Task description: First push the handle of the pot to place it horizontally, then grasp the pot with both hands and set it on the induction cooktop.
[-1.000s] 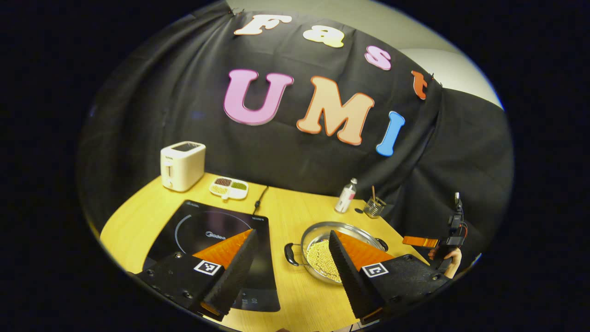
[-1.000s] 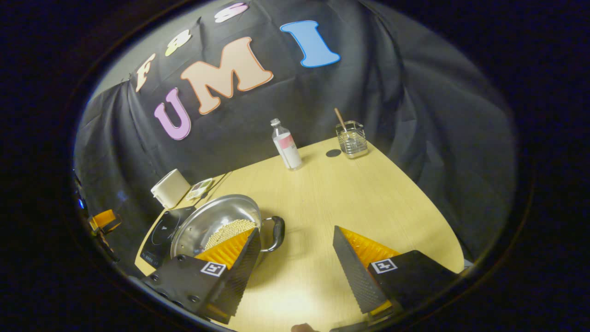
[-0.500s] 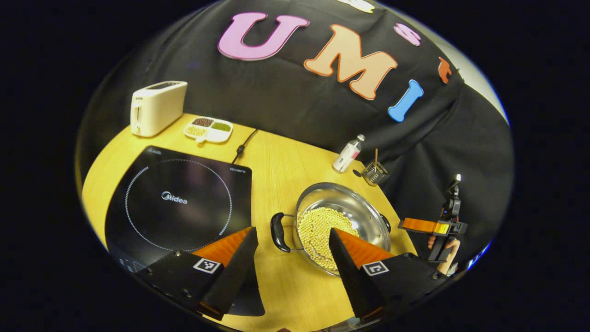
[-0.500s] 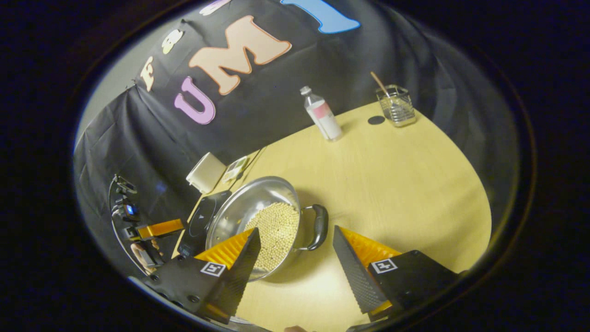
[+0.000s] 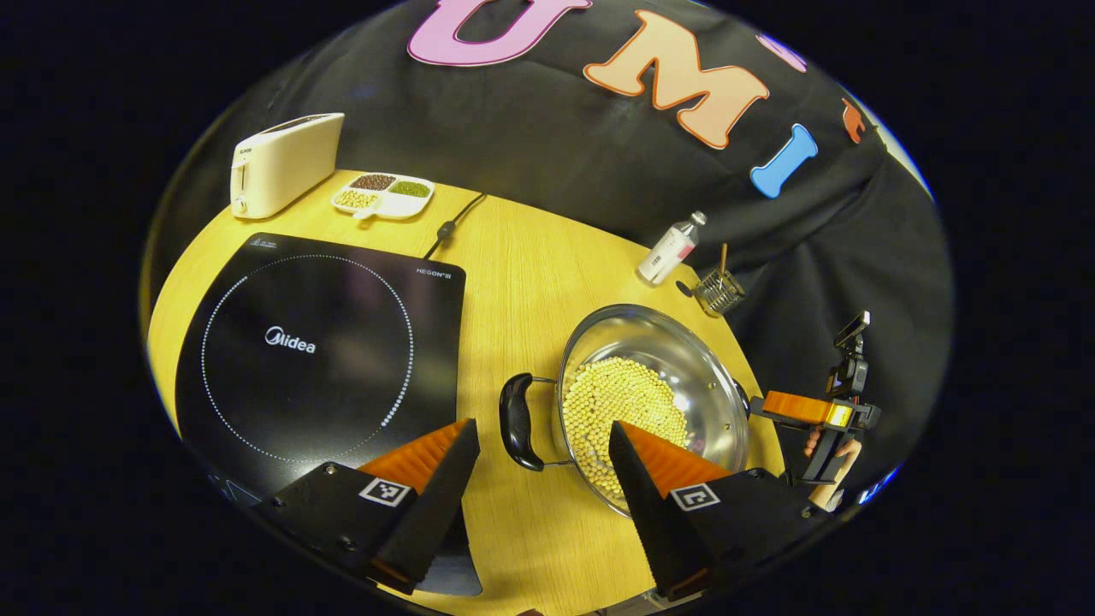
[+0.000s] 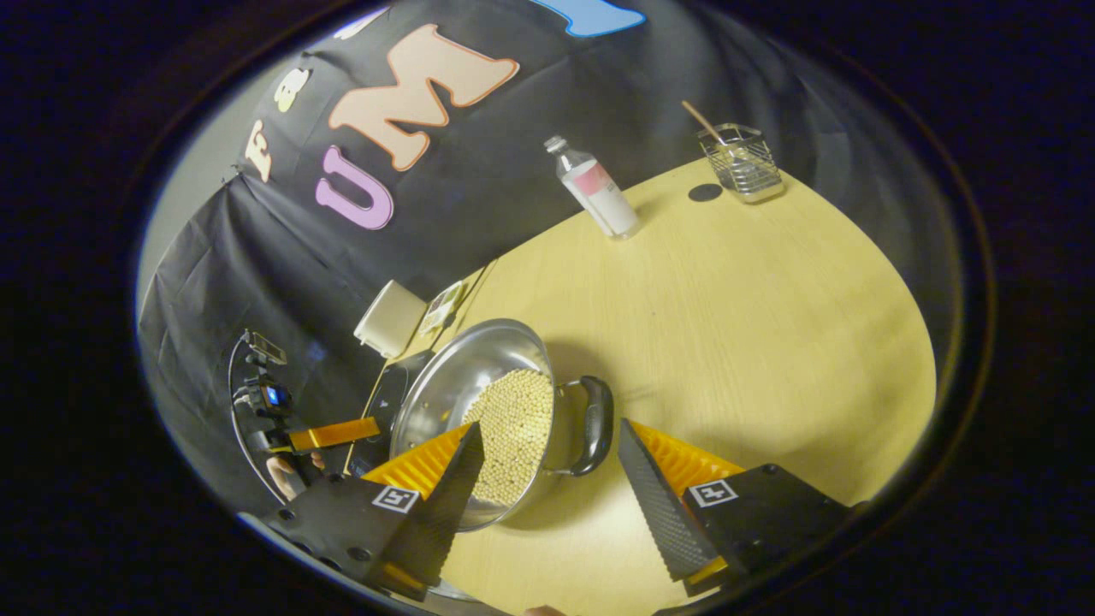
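Pot (image 5: 676,376) of pale beans sits on worktop (image 5: 522,282) just beside induction cooktop (image 5: 316,342); left tongs (image 5: 543,445) apart around its near black handle (image 5: 516,421), right tongs (image 6: 547,445) apart around the opposite handle (image 6: 596,425).

Both views are dim overall, with light falling from above onto the desk (image 5: 522,282), which glows warm yellow in the left gripper view and paler in the right gripper view. The steel pot (image 5: 676,376) carries soft highlights along its inner wall toward 12 o'clock and casts a shadow on the desk toward 1 o'clock in the right gripper view. The induction cooktop (image 5: 325,342) shows a faint sheen. Fisheye bending curves the desk edges, and the rims darken. Focus is fairly sharp at centre.
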`<action>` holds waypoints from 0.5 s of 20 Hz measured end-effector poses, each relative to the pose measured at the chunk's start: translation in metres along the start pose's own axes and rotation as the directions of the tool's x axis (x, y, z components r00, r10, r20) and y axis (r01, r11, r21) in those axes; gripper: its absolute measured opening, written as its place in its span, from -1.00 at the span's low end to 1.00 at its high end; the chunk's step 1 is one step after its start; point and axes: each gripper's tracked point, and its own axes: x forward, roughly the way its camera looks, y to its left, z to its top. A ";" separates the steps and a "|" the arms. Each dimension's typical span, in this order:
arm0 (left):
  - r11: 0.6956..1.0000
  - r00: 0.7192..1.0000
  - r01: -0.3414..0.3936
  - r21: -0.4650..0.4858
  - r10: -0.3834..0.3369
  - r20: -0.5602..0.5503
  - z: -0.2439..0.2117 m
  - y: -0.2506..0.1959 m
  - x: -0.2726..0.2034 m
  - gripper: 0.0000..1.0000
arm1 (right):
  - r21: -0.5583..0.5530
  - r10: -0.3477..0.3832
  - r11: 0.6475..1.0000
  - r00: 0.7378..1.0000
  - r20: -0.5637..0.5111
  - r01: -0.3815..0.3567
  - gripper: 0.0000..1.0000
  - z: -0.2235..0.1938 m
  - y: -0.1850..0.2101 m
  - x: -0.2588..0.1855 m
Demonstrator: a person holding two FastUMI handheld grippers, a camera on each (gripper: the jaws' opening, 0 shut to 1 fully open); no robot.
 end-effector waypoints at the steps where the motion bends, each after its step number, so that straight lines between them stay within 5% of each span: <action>1: 1.000 1.000 -0.002 -0.005 0.002 -0.011 -0.002 0.000 0.004 0.89 | 0.006 0.002 1.000 1.000 0.000 -0.002 0.96 0.000 0.000 0.001; 10: 0.997 0.996 0.010 -0.072 -0.016 -0.085 -0.011 -0.003 0.034 0.86 | 0.034 0.017 0.999 0.998 -0.057 -0.015 0.95 -0.013 0.001 0.029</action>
